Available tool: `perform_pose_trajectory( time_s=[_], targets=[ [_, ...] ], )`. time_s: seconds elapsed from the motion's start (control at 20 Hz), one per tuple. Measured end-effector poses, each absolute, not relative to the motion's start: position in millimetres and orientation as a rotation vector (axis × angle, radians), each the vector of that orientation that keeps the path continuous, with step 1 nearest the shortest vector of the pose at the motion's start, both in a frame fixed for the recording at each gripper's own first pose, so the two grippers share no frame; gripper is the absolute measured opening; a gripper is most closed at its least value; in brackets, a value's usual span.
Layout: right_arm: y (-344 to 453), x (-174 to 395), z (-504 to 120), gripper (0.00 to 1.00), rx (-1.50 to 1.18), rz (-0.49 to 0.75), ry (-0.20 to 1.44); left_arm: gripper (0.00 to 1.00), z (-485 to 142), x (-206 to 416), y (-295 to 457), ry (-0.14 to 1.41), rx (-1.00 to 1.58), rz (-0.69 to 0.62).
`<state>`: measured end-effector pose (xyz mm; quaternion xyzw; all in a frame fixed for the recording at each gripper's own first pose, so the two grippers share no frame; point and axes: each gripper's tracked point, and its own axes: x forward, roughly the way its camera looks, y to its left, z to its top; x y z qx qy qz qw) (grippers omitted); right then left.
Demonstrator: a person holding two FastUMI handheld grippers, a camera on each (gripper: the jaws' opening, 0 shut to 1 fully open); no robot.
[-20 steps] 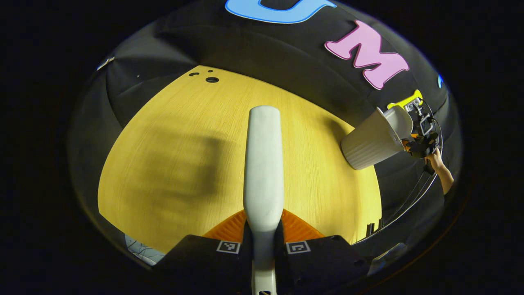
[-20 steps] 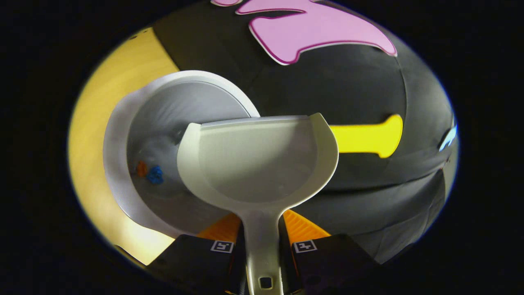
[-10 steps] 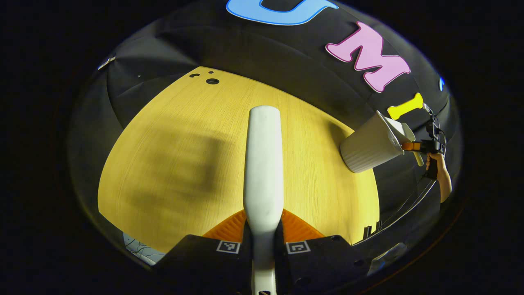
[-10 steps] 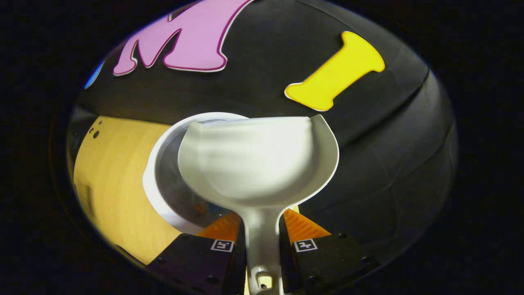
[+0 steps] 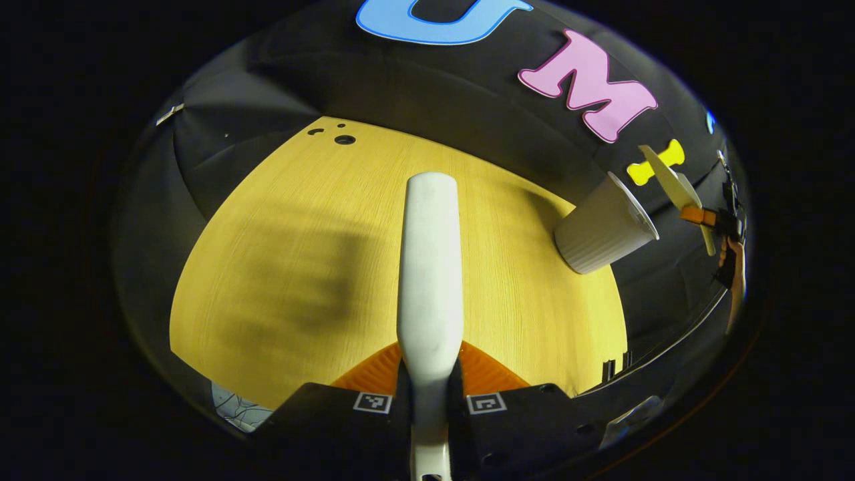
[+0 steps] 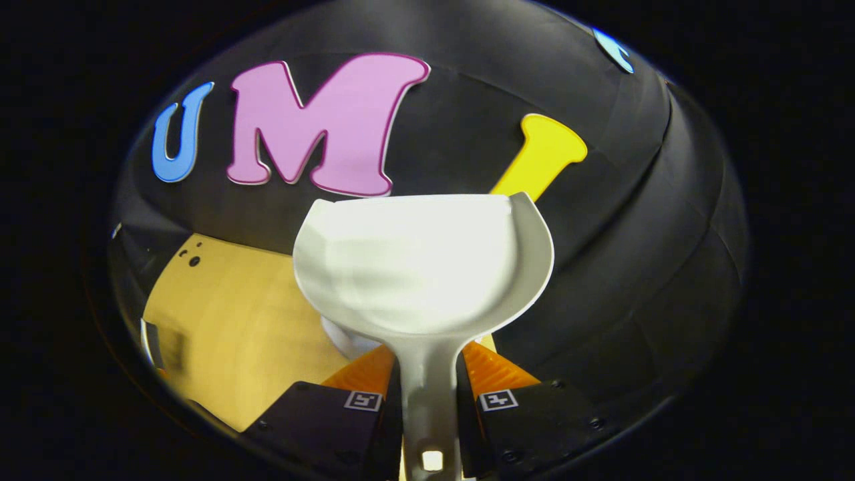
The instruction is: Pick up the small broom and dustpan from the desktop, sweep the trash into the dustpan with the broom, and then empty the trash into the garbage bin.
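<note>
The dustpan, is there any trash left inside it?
No trash shows in the dustpan: its white scoop looks bare, gripped by the handle in the right gripper. Glare washes out its middle. It covers most of the garbage bin, hiding the bin's inside.

This is a staged recording booth rather than a lived-in room. Black cloth [image 5: 414, 87] hangs as the wall on every side, draped in folds behind and around a single yellow wood-grain desktop [image 5: 314, 220] with small round holes [image 5: 345, 139] near its far corner. A white ribbed garbage bin [image 5: 601, 227] stands at the desktop's edge. Cables [image 5: 674, 334] run along the cloth beyond it.
</note>
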<state>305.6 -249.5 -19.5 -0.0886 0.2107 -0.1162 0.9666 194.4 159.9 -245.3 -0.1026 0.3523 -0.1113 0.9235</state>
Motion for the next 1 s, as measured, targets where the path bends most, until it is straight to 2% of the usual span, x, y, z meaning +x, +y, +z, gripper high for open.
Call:
perform_pose_trajectory(
  time_s=[0.05,0.1,0.55,0.6,0.8,0.85,0.9,1.0],
  targets=[
    [-244,304,-17,0.34,-0.169,-0.212,0.419,0.27,-245,192,161,0.718,-0.203,-0.229],
    [-243,305,-14,0.38,-0.163,-0.191,0.413,0.27,-247,189,162,0.712,-0.195,-0.230],
    [-226,307,-14,0.38,-0.091,-0.010,0.398,0.25,-260,168,172,0.677,-0.127,-0.231],
    [-222,306,-16,0.34,-0.064,0.009,0.399,0.27,-263,165,172,0.680,-0.124,-0.234],
    [-227,308,-20,0.38,-0.089,0.048,0.409,0.27,-277,158,174,0.701,-0.103,-0.240],
    [-228,307,-22,0.34,-0.087,0.056,0.419,0.27,-280,159,174,0.704,-0.098,-0.242],
    [-228,308,-26,0.38,-0.075,0.071,0.436,0.27,-285,161,177,0.707,-0.090,-0.237],
    [-229,316,-43,0.38,-0.066,0.099,0.479,0.27,-293,168,179,0.711,-0.079,-0.228]
  ],
)
